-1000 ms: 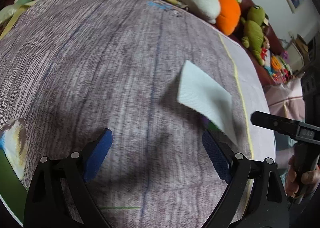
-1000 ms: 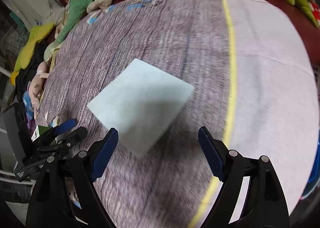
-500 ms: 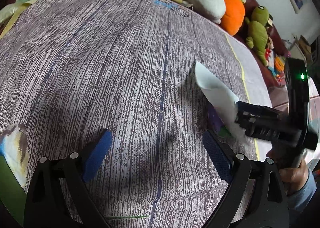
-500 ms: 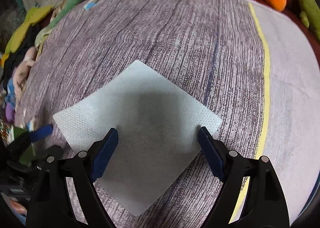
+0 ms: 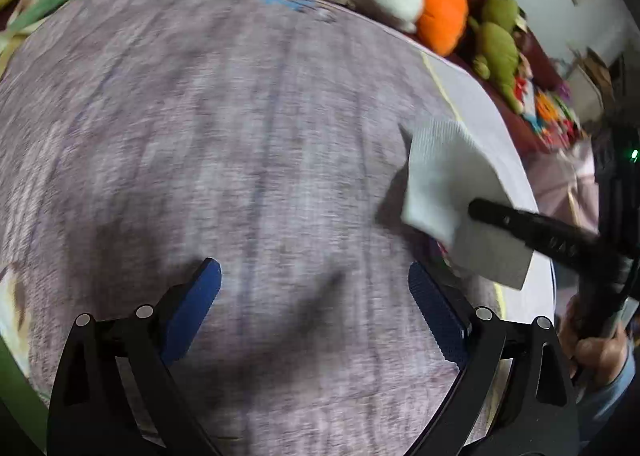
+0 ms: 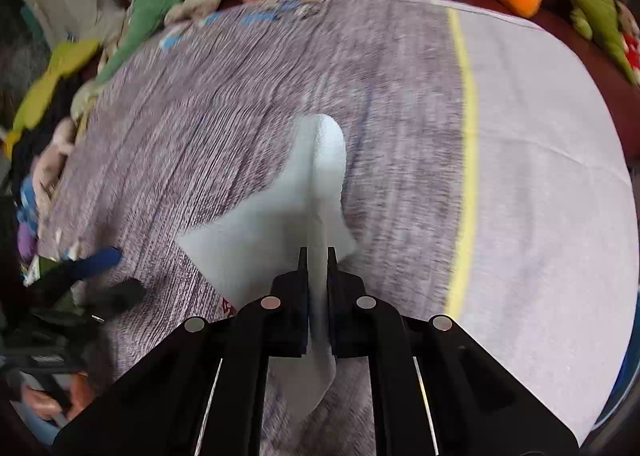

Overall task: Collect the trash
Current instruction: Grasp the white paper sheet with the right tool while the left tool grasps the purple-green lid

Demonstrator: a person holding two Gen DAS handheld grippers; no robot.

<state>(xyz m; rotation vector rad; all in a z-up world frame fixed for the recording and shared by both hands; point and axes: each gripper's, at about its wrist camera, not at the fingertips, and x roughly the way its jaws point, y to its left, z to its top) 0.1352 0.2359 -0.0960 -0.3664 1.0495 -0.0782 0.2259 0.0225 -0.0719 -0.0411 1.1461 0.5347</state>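
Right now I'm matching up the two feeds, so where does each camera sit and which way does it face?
Left wrist: on the left gripper, angled down at the woven cloth; its open blue-padded fingers show, empty.
Right wrist: on the right gripper, angled down; its black fingers are shut on the white napkin.
Shared: the napkin, cloth, orange plush, and each sees the other gripper.

Left gripper (image 5: 314, 304) above a grey woven bench (image 5: 200, 135), jaws spread wide with nothing between them.
Ahead to its right, the right gripper (image 5: 480, 211) pinches a white paper napkin (image 5: 444, 175); plush toys (image 5: 440, 19) beyond.
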